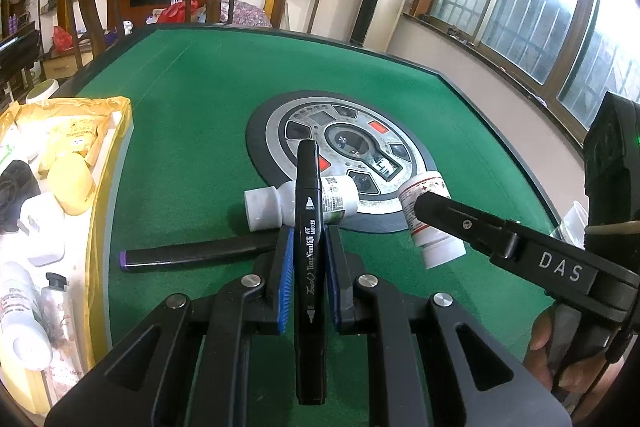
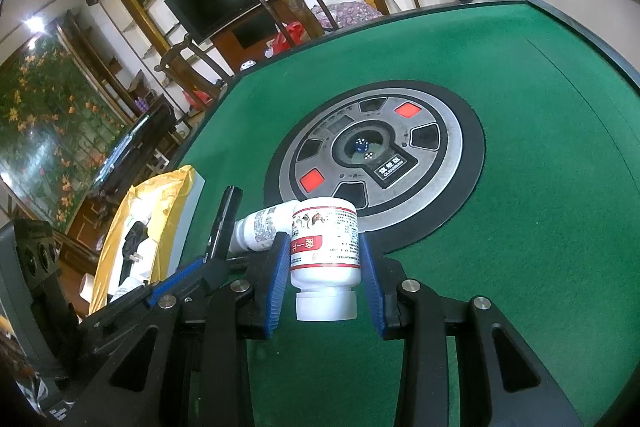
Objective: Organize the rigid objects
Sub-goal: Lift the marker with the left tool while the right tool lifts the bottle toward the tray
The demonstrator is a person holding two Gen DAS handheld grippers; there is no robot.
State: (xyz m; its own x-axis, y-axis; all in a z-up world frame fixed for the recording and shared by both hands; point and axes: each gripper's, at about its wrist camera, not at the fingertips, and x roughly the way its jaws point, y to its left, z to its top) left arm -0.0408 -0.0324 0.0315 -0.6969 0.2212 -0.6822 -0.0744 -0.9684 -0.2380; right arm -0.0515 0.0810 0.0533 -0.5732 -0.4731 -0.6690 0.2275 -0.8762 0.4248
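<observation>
Marker [image 1: 309,227] was pinched between the left gripper [image 1: 308,247] pads, lifted clear of the green felt table [image 1: 192,131], tip pointing away. Right gripper [image 2: 325,263] was clamped on a white pill bottle [image 2: 325,247], cap toward the camera. Second white bottle [image 1: 300,201] and a purple-capped marker [image 1: 192,257] lay on the felt just beyond. Looked like mid-pick, both claws loaded. Next move likely needs carrying both to the yellow-lined box [image 1: 116,147] at the left edge, then spreading the jaws inside it without knocking its contents.
</observation>
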